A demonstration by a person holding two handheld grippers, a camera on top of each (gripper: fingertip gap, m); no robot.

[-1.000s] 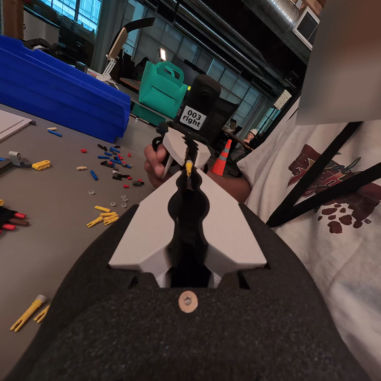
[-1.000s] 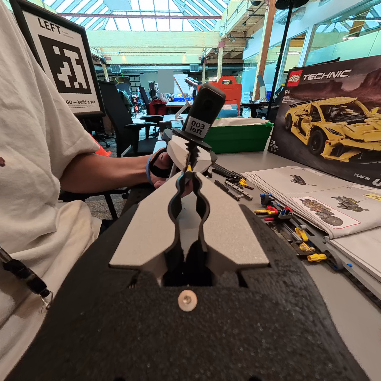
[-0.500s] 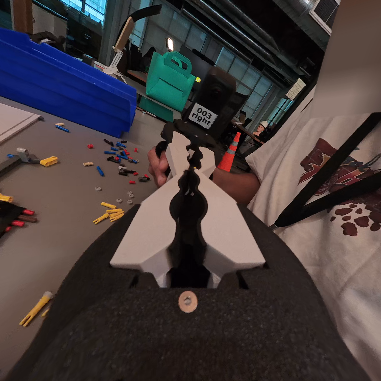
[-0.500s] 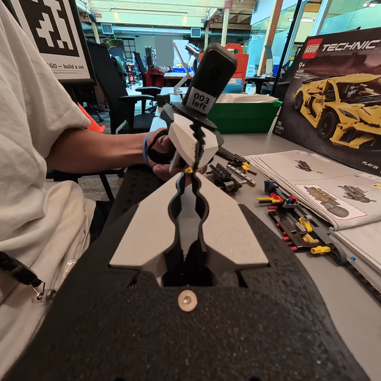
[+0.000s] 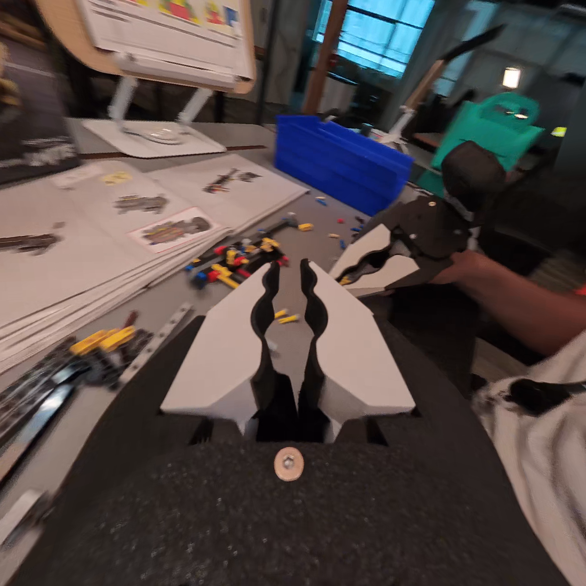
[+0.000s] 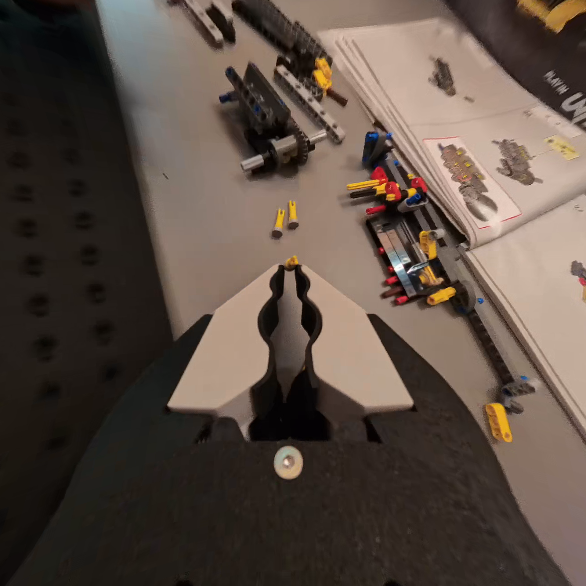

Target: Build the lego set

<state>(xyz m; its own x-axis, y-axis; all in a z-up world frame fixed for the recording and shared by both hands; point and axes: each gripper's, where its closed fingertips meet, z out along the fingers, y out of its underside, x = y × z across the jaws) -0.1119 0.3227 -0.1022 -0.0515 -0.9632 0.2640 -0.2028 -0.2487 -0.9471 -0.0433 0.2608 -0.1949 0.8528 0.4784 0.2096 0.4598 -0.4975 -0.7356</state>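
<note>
Left wrist view: left gripper [image 5: 289,264] has swung away from the right gripper [image 5: 344,280] to face the table [image 5: 295,241]; jaws now parted, empty. The handoff looks finished. Two loose yellow pins [image 5: 286,316] lie below, open instruction booklet [image 5: 126,228] left, blue bin [image 5: 341,163] behind.

Right wrist view: right gripper [image 6: 289,268], jaws nearly closed, pinches a yellow pin [image 6: 291,262] at the tips above the table [image 6: 196,203]. Likely next: seat it. The black gear sub-assembly [image 6: 269,126] lies ahead, the long chassis [image 6: 415,253] beside the booklet [image 6: 469,133]. Two spare pins [image 6: 284,219] lie in the path.
</note>
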